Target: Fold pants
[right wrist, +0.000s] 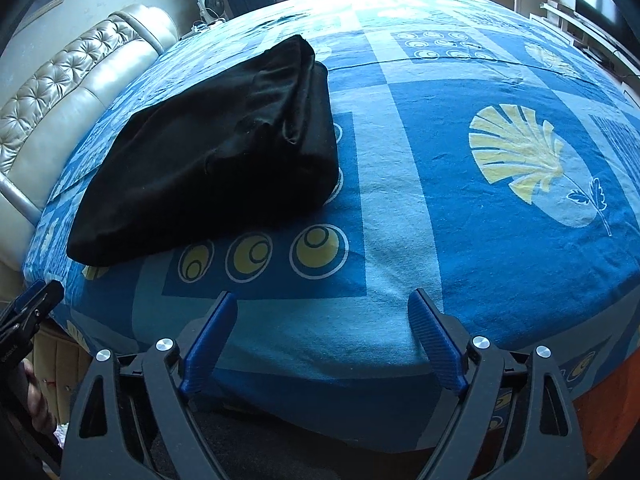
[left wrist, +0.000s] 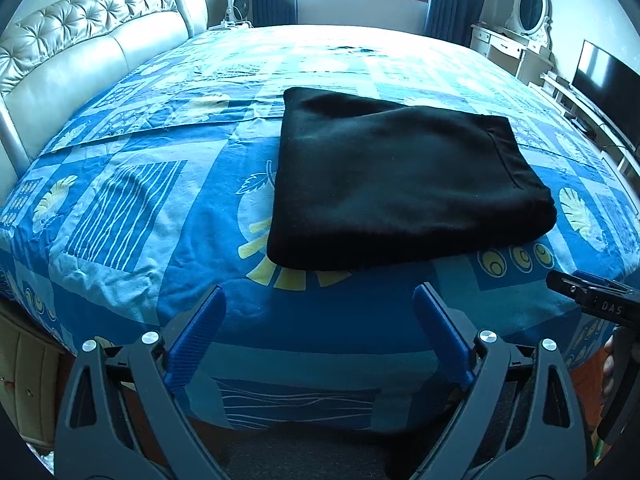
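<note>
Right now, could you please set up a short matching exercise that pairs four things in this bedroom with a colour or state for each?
Things:
1. pants
2. bed sheet
3. headboard
4. left hand-held gripper

Colours or states:
A. open, holding nothing
B. black, folded into a flat bundle
C. pale, tufted with buttons
D. blue with yellow shell prints

Pairs: 1-B, 2-D, 3-C, 4-A

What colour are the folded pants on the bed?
Plain black pants, no visible pattern; clearest in the left wrist view.
</note>
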